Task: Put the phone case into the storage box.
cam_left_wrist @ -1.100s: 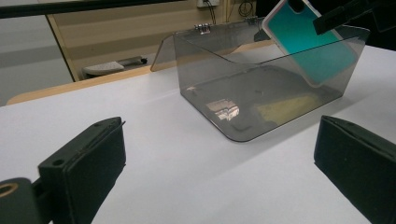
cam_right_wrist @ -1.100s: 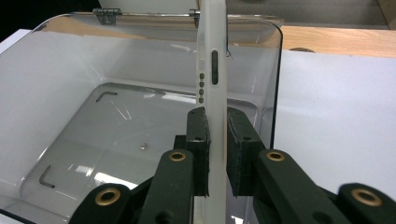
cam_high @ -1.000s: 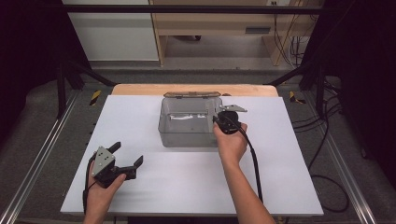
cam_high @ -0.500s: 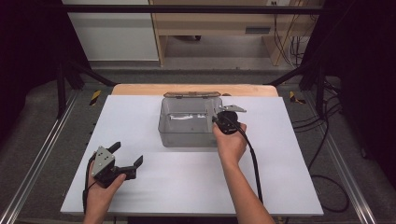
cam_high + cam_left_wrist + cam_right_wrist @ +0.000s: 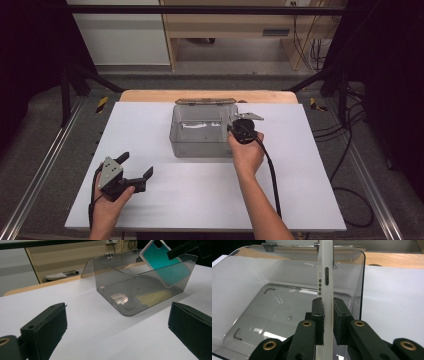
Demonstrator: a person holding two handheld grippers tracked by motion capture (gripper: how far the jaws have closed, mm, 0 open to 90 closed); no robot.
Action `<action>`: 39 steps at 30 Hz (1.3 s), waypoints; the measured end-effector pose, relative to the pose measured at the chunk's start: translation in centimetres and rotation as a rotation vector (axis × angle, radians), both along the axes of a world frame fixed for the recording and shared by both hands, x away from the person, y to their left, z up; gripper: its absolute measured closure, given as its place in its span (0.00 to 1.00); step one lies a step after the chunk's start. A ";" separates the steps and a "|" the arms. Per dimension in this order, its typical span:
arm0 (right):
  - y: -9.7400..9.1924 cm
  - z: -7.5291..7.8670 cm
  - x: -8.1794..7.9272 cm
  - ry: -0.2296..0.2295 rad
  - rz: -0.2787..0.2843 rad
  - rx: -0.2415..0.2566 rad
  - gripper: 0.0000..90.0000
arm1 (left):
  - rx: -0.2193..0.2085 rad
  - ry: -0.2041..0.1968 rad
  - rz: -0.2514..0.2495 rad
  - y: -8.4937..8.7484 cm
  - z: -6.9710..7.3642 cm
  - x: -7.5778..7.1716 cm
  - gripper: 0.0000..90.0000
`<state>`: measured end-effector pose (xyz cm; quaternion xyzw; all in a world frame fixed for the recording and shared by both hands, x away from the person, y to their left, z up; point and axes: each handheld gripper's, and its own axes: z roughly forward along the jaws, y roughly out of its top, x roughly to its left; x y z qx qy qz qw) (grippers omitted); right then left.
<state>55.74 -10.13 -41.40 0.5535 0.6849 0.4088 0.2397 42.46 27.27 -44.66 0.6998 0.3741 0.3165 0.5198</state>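
Jaws of right gripper (image 5: 328, 322) clamped on phone (image 5: 325, 290), held over clear box (image 5: 262, 315). Left gripper (image 5: 134, 167) wide open, empty. Not yet released inside.

A clear, glossy smoke-tinted plastic box (image 5: 202, 132) with small metal hinges (image 5: 269, 244) sits on a smooth, matt white table (image 5: 200, 195) edged in pale wood. The phone case (image 5: 325, 287) looks like frosted white, soft-looking plastic along its edge, with a smooth teal back. The right gripper (image 5: 327, 315) has matt black, slightly rough pads (image 5: 318, 315) and brass-coloured metal rivets.
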 end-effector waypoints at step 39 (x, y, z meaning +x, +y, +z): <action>-0.1 -0.2 0.3 0.005 -0.018 -0.011 0.89 | 0.009 0.000 -0.009 -0.2 0.0 0.0 0.03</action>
